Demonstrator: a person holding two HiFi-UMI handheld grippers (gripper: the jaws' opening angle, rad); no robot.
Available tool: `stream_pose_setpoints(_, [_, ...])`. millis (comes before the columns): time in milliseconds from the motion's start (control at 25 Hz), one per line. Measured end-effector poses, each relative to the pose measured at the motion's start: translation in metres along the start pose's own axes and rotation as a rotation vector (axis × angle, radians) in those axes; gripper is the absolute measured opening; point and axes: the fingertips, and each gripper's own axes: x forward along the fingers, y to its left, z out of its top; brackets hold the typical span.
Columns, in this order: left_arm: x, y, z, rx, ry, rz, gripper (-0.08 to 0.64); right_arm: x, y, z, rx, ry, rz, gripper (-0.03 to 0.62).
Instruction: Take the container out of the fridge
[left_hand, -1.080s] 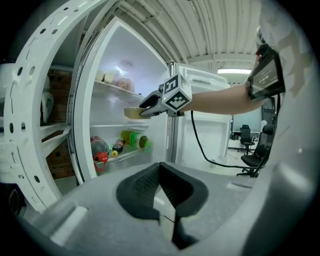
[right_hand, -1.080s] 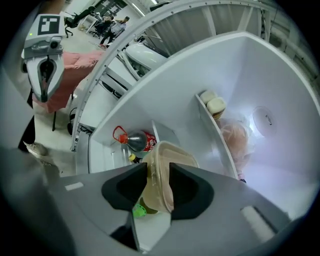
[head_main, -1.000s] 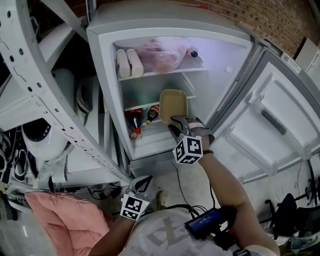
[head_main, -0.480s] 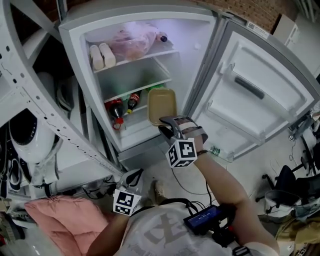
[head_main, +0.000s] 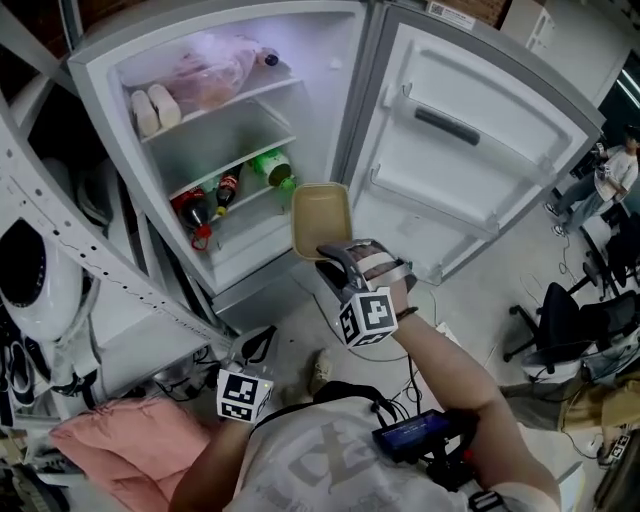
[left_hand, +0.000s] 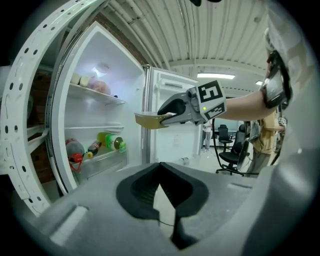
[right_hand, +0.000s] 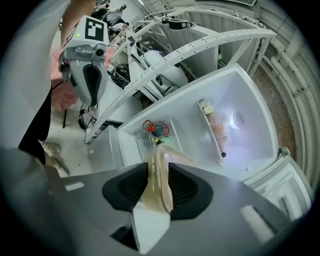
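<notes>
A shallow tan container (head_main: 320, 212) hangs in the air in front of the open fridge (head_main: 330, 90), clear of the shelves. My right gripper (head_main: 336, 256) is shut on its near rim. In the right gripper view the container (right_hand: 161, 172) stands on edge, pinched between the two black pads of the right gripper (right_hand: 159, 186). The left gripper view shows the container (left_hand: 149, 120) held level by the right gripper (left_hand: 166, 116). My left gripper (head_main: 258, 344) hangs low near my body, shut and holding nothing, with its tips meeting in the left gripper's (left_hand: 160, 164) own view.
The fridge door (head_main: 470, 150) is swung wide to the right. Cola bottles (head_main: 195, 208) and a green bottle (head_main: 272, 166) lie on a lower shelf, and a bagged item (head_main: 212, 75) on the top one. There is a white metal rack (head_main: 90, 270) at the left, an office chair (head_main: 560, 320) at the right, and a pink cloth (head_main: 110, 450).
The right gripper has drawn the container from the fridge shelf out into the air before the door. The head view has swung right. The left gripper stays low.
</notes>
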Motion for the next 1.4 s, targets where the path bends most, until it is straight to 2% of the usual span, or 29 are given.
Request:
stream_pose_setpoints(160, [0.008,-0.014,0.003,0.008,-0.005,-0.041,0.002,-0.023,0.009,-0.015,0.009,0.034,-0.01,0.133])
stream_pose_setpoints(440, [0.03,-0.035,0.012,0.032,-0.001,-0.079,0.002,-0.054,0.008,-0.032,0.004,0.039,-0.04,0.132])
stream_pose_setpoints(920, [0.056,-0.071,0.03,0.032,-0.012,-0.068,0.002,-0.103,0.018,-0.069,0.033,0.019,-0.041,0.129])
stream_pose_setpoints(1400, [0.051,-0.096,0.037,0.031,-0.021,-0.034,0.002,-0.139,0.031,-0.08,0.032,-0.001,-0.043,0.123])
